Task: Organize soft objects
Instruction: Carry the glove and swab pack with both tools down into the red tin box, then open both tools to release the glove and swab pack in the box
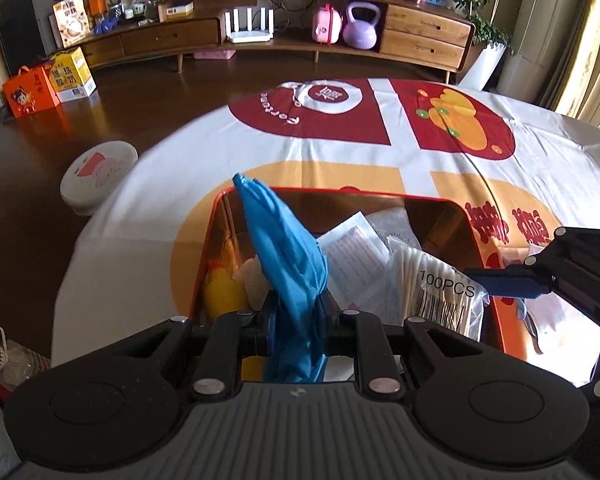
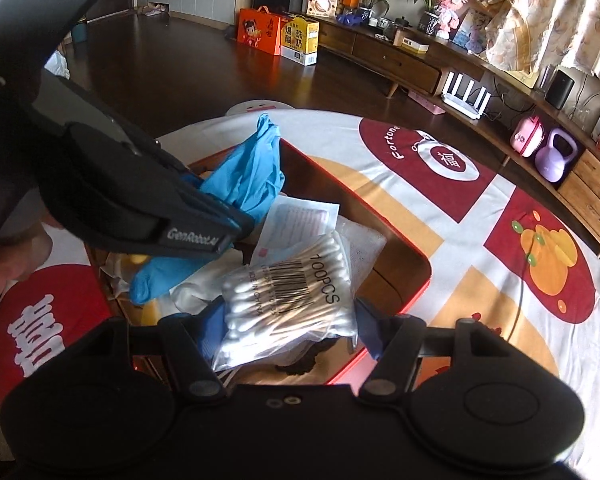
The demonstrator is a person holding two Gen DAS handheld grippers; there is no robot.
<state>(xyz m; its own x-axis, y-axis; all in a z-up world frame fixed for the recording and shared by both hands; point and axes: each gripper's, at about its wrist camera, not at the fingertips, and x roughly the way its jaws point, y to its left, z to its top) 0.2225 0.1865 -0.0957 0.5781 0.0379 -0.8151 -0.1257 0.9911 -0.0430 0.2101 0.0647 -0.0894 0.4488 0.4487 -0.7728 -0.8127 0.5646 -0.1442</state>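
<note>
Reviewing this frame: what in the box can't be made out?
- Left wrist view: the yellow item in the box, half hidden by the blue glove.
- Right wrist view: the box floor, covered by the swab bag and paper.
- Paper's print: too small to read.

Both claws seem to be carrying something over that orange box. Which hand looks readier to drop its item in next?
Probably the left. The left claw pinches the blue glove, which already dangles inside the orange box. The right claw grips the cotton swab bag nearer the box's front edge.
</note>
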